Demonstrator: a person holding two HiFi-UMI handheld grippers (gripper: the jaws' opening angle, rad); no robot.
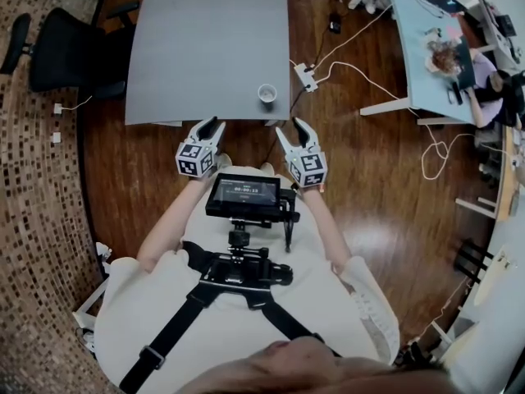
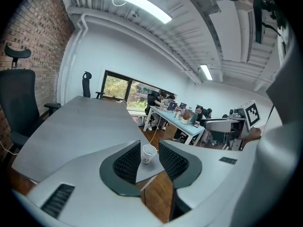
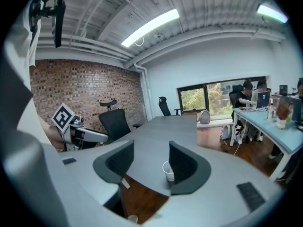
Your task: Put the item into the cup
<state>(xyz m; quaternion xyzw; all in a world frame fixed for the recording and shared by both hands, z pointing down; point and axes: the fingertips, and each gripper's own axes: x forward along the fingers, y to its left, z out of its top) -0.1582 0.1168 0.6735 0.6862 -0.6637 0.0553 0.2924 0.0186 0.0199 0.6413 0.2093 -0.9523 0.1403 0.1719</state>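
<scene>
two tools, the left tool [image 1: 211, 125] and right tool [image 1: 289, 128], hang with jaws spread before the grey rectangular worktop [image 1: 205, 39]. the white paper cup [image 1: 267, 93] stands upright near its front edge. only the head view shows the white power strip [image 1: 305, 76] on the wooden floor [image 1: 361, 179].

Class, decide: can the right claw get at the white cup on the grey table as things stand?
Probably yes: the right claw is open and empty, the cup stands alone near the table edge, nothing between them.
</scene>
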